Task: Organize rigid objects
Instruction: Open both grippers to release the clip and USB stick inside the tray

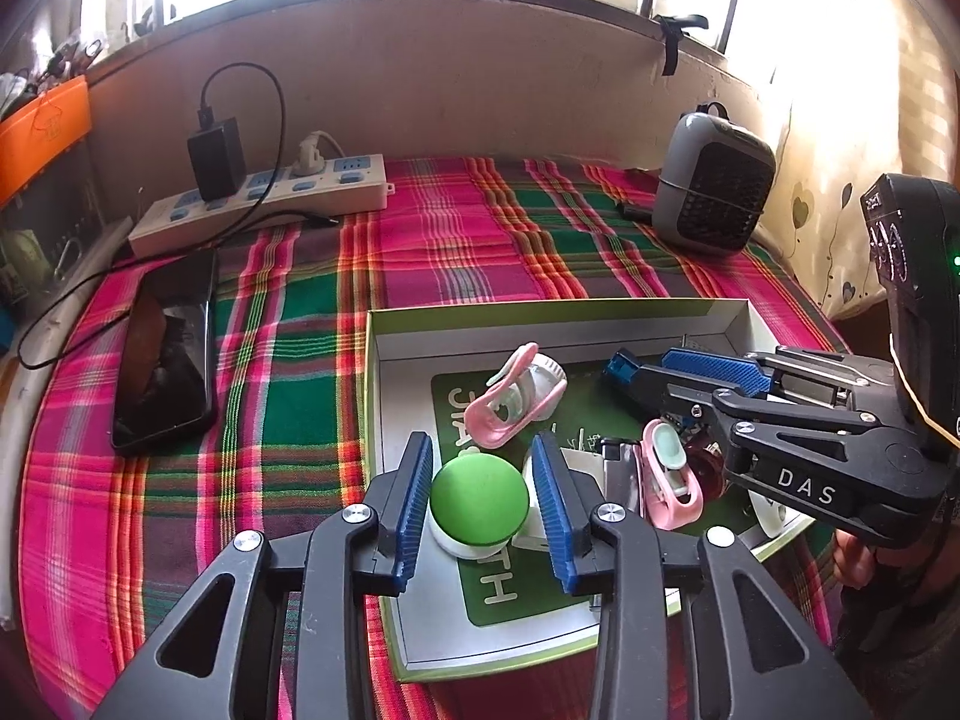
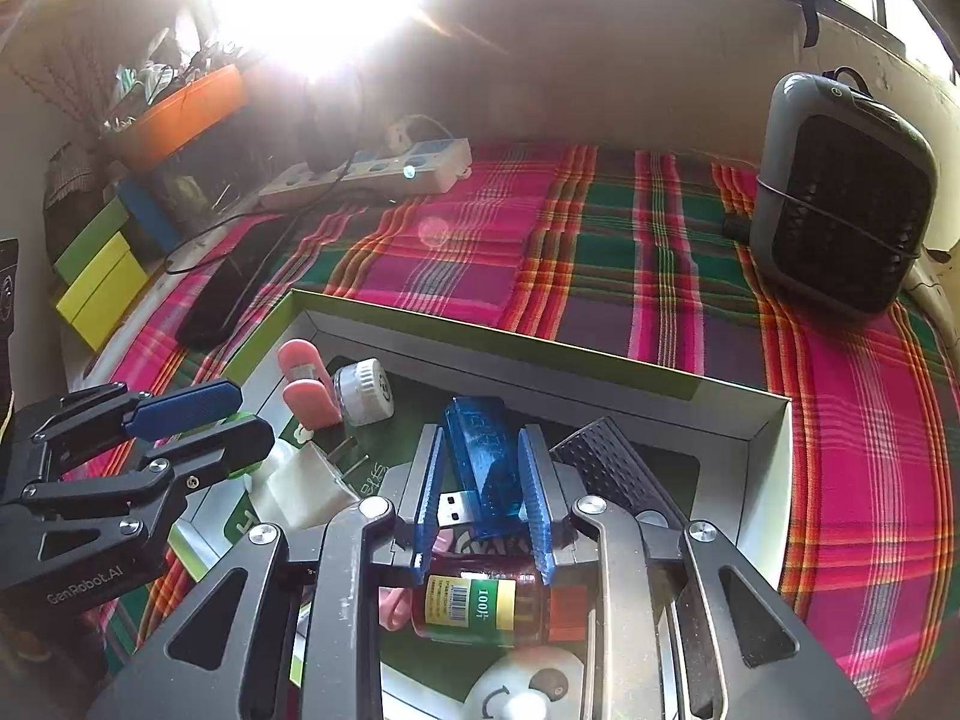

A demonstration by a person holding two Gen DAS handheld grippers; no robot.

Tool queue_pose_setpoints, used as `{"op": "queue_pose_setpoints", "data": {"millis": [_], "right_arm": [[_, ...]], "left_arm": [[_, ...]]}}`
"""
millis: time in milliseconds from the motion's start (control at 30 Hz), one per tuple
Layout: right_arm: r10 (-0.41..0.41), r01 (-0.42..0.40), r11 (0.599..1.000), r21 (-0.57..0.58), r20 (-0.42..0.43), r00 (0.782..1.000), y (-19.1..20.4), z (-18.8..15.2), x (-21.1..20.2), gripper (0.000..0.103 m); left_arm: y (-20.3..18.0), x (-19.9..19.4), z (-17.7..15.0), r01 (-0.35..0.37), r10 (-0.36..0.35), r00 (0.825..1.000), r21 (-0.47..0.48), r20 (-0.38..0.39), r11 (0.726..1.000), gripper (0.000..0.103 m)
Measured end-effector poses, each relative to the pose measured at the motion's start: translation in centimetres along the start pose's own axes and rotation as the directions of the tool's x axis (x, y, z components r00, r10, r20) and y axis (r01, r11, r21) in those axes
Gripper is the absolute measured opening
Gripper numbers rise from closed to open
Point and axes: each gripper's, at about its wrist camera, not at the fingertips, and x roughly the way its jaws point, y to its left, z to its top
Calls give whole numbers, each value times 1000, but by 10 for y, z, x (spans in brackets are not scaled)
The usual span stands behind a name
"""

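A shallow cardboard box (image 1: 558, 315) (image 2: 600, 360) lies on the plaid cloth and holds several small objects. My left gripper (image 1: 483, 501) is shut on a green-topped white round object (image 1: 479, 501) above the box's left part; it shows in the right wrist view (image 2: 198, 420). My right gripper (image 2: 483, 501) is shut on a blue translucent USB device (image 2: 483, 468) over the box; it shows in the left wrist view (image 1: 672, 369). Pink clips (image 1: 510, 408) (image 1: 666, 480), a white charger (image 2: 300, 486) and a brown pill bottle (image 2: 480, 600) lie in the box.
A black phone (image 1: 165, 360) lies left of the box. A white power strip (image 1: 264, 198) with a black adapter sits at the back left. A grey mini fan (image 1: 711, 192) (image 2: 840, 204) stands at the back right. Orange tray (image 2: 180, 114) and coloured boxes (image 2: 102, 282) at far left.
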Motion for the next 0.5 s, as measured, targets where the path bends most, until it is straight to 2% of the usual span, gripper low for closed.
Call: {"op": "queue_pose_setpoints", "data": {"millis": [500], "right_arm": [[20,-20,1000,-2,21,1000,5,-5,-10,27]], "left_arm": [[-6,-6,-7,-10,10,1000,-6,-1,1000,33]]}}
